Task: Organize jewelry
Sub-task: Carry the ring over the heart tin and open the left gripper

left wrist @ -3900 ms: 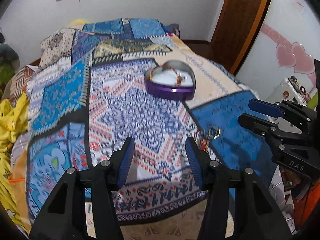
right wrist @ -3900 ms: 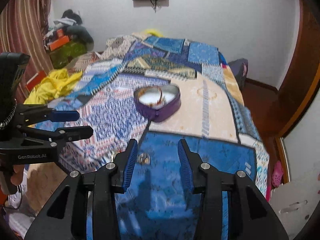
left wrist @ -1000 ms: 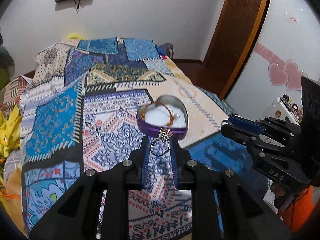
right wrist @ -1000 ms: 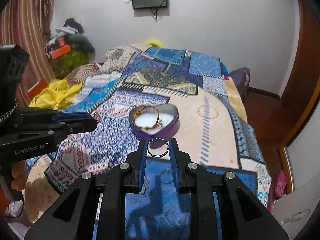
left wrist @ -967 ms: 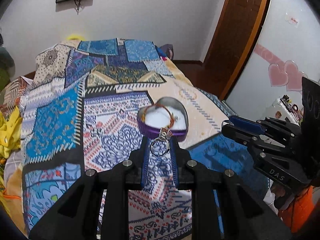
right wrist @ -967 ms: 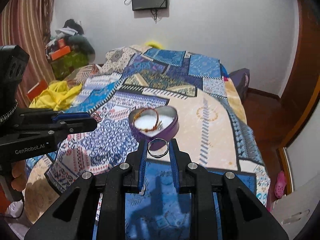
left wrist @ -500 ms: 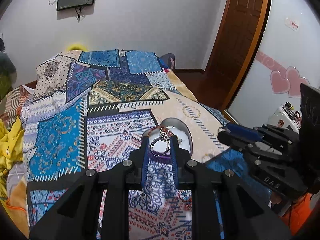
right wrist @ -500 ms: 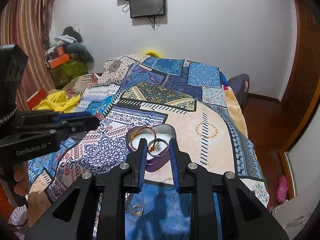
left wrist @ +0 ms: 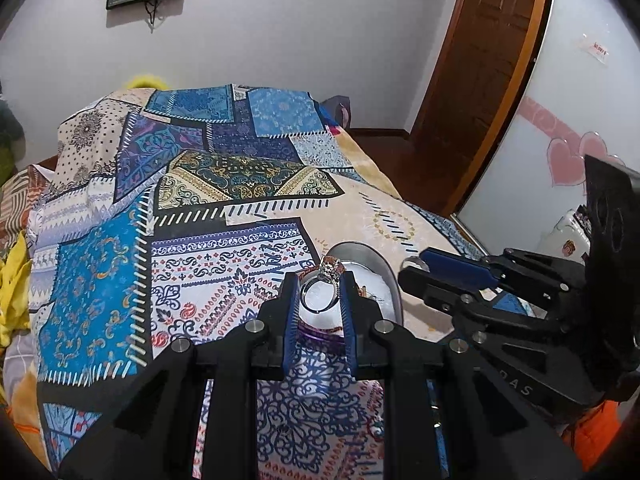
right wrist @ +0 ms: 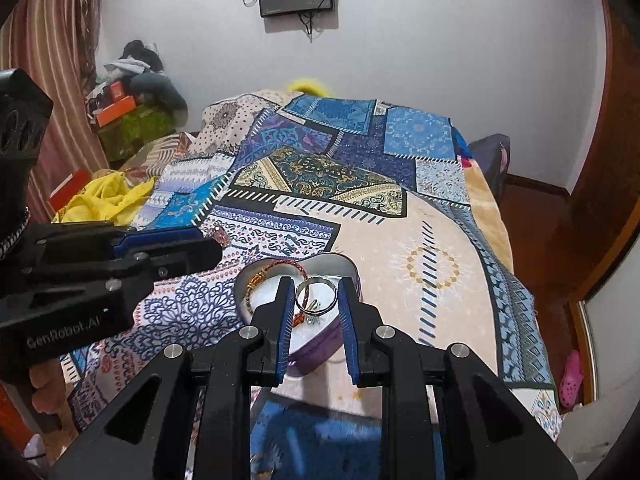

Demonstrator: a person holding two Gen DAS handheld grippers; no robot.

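Note:
A purple heart-shaped tin (right wrist: 324,340) with a white lining lies open on the patchwork bedspread; its silver rim (left wrist: 386,276) also shows in the left wrist view. A red and gold bracelet (right wrist: 264,276) lies inside it. My left gripper (left wrist: 319,292) is shut on a silver ring with a stone (left wrist: 320,296) and holds it over the tin. My right gripper (right wrist: 316,300) is shut on a plain silver ring (right wrist: 316,300), also over the tin. The right gripper (left wrist: 420,270) shows at the right in the left wrist view.
The patchwork bedspread (left wrist: 224,208) covers the bed. Yellow cloth (right wrist: 108,196) lies at its left edge. More small jewelry (left wrist: 376,428) lies on the spread near the front. A wooden door (left wrist: 480,80) stands at the back right, and a pink clog (right wrist: 572,376) lies on the floor.
Both grippers picked rings up from the bedspread, then moved forward and up; both rings now hang over the open tin.

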